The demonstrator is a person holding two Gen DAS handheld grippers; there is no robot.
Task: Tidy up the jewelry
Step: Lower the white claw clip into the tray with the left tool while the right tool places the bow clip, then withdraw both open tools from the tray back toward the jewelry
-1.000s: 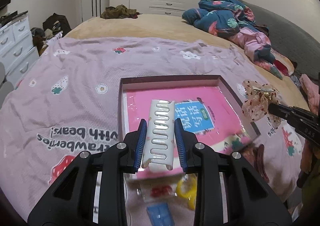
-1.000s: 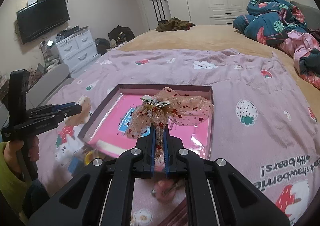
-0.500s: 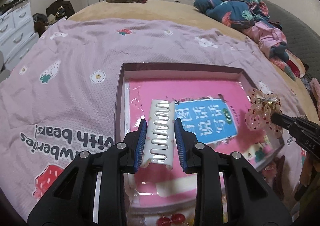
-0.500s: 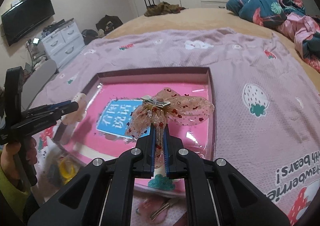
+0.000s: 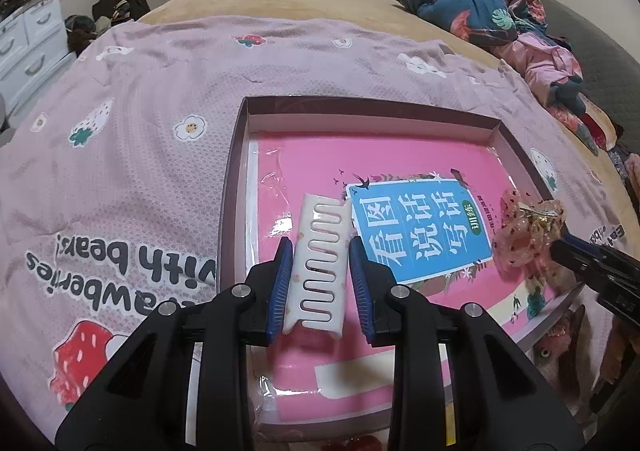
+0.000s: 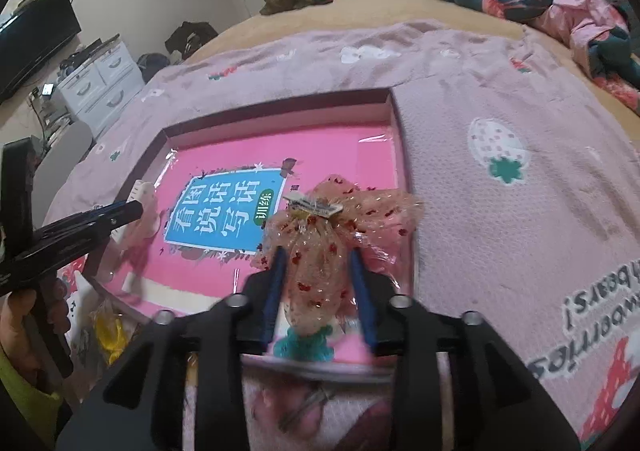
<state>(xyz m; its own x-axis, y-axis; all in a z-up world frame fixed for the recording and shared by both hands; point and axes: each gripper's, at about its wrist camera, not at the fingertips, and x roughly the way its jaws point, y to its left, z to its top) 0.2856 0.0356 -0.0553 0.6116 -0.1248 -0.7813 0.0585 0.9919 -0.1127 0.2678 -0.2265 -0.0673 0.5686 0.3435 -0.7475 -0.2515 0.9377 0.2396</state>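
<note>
Two grippers hang over a shallow box (image 5: 236,155) on the bed's pink blanket (image 5: 132,155). Left gripper (image 5: 318,279) has its fingers clenched on a white comb clip (image 5: 318,255) above the box's left side. Right gripper (image 6: 318,283) has just been spreading its fingers; the sequined bow clip (image 6: 328,235) sits between them (loose, pads no longer pressing), above the book (image 6: 224,211) lying in the box near its right wall.
</note>
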